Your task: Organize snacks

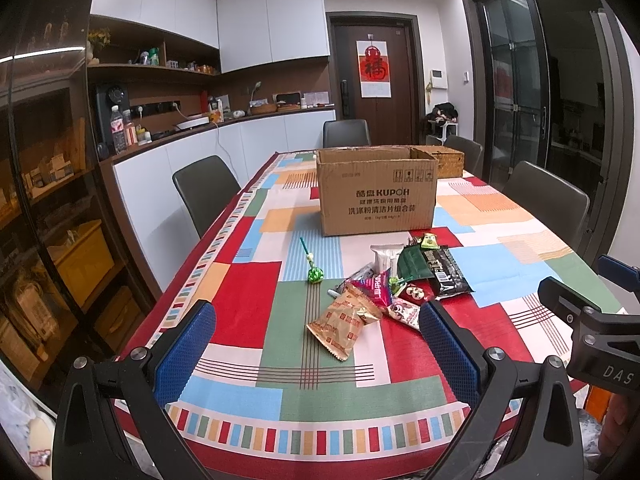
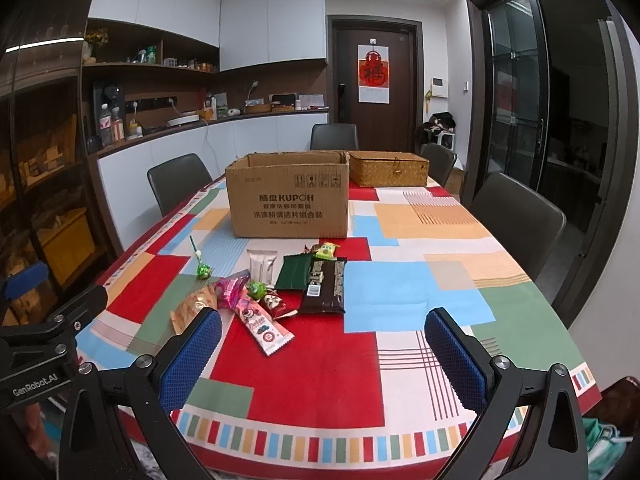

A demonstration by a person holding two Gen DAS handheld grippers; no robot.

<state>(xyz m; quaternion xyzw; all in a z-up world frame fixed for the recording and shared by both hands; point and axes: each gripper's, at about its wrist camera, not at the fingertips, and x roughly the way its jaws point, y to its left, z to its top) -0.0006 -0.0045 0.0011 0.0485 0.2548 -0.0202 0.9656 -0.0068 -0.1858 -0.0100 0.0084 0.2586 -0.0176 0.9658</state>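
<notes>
Centrally, snack packets [image 2: 276, 288] lie heaped on the surface [image 2: 320, 360] before an open cardboard box [image 2: 288, 200], its inside hidden, and a closed woven basket [image 2: 388, 168]; left tool [image 1: 316, 344] and right tool [image 2: 324, 354] both spread apart, empty.

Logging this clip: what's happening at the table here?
Nothing is being handled yet. Both grippers, left and right, hover open and empty at the near table edge. A pile of snacks lies loose on the tablecloth, with one lollipop apart from it. Behind it stands an open cardboard box.
</notes>
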